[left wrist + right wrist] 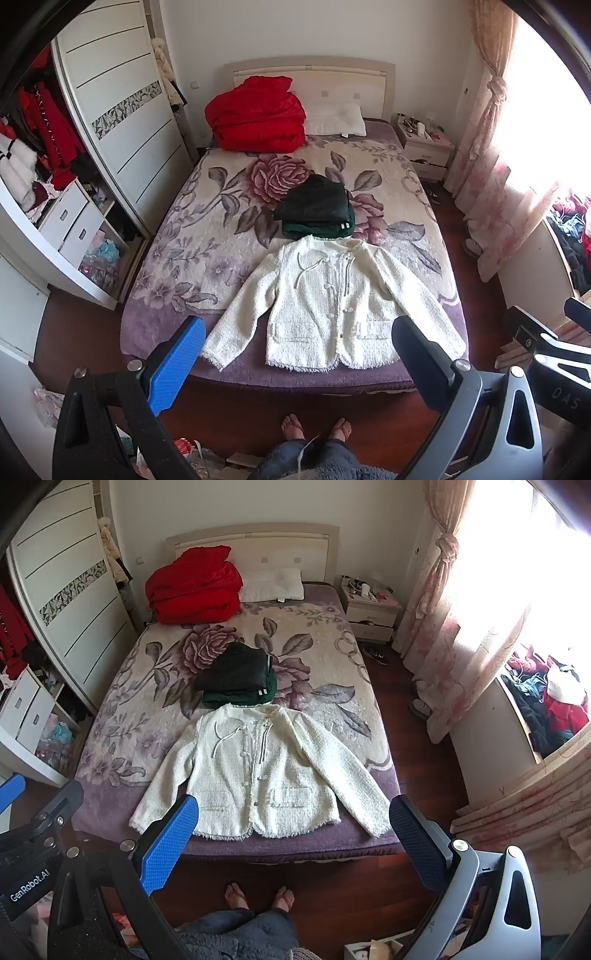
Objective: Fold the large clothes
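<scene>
Two grippers hang over the foot of the bed (166, 229), both spread wide w/ nothing between the fingers; left gripper (297, 345) sits at lower centre of its frame, right gripper (293, 821) likewise in its own view; neither touches any cloth. White tweed jacket (325, 302) lies flat, front up, sleeves angled out to both sides, at centre-bottom of the floral bedspread, hem near the bed's near edge; its collar is just beside a folded stack of dark clothes (317, 210), black piece atop green, mid-frame. Red quilt (256, 114) is bundled at upper centre by the headboard, white pillow (338, 120) just beside it to the right; open wardrobe (44, 166) fills the left edge; nightstand (424, 144) & pink curtain (491, 122) at upper right; person's feet (314, 428) on the wood floor, bottom centre.
</scene>
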Motion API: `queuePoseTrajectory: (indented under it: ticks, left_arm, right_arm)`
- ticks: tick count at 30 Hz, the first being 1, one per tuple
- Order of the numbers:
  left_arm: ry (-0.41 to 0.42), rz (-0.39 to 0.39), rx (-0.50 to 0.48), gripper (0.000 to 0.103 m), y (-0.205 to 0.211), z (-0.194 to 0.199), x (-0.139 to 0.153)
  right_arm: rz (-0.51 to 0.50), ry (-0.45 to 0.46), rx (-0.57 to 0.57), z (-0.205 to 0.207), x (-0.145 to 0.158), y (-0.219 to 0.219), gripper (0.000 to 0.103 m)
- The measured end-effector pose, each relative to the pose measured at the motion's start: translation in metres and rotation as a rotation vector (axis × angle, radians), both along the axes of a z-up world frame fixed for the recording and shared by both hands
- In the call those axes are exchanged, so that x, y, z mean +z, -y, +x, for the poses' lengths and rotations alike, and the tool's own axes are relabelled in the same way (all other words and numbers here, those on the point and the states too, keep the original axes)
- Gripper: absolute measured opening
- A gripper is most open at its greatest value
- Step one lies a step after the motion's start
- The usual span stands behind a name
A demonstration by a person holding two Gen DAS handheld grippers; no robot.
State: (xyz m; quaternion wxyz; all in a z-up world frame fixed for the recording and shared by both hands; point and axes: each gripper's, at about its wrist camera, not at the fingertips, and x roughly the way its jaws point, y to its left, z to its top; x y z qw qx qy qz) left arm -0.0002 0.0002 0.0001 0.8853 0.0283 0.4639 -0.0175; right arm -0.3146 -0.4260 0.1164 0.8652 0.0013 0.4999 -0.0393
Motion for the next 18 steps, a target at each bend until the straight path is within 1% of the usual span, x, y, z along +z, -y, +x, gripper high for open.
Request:
queuePoseTrajectory:
  ticks: [11, 12, 14, 15, 18]
  left_arm:
    - [-0.008, -0.003, 0.003, 0.103, 0.001, -0.001, 0.000]
    - [-0.009, -0.006, 0.002, 0.103, -0.004, -0.006, -0.006]
    - [-0.008, -0.004, 0.005, 0.103, -0.004, -0.006, -0.007]
    - [-0.008, -0.004, 0.004, 0.103, -0.003, -0.007, -0.014]
    - [-0.007, -0.005, 0.007, 0.103, -0.003, -0.008, -0.015]
  right_arm:
    - [0.004, 0.012, 0.001, 0.000, 0.000, 0.000, 0.103]
    - [0.004, 0.012, 0.002, 0.000, 0.000, 0.000, 0.103]
    - [0.006, 0.012, 0.000, -0.001, 0.000, 0.001, 0.103]
    - [0.003, 0.012, 0.000, 0.000, 0.000, 0.000, 0.103]
    - [0.002, 0.011, 0.000, 0.000, 0.000, 0.000, 0.103]
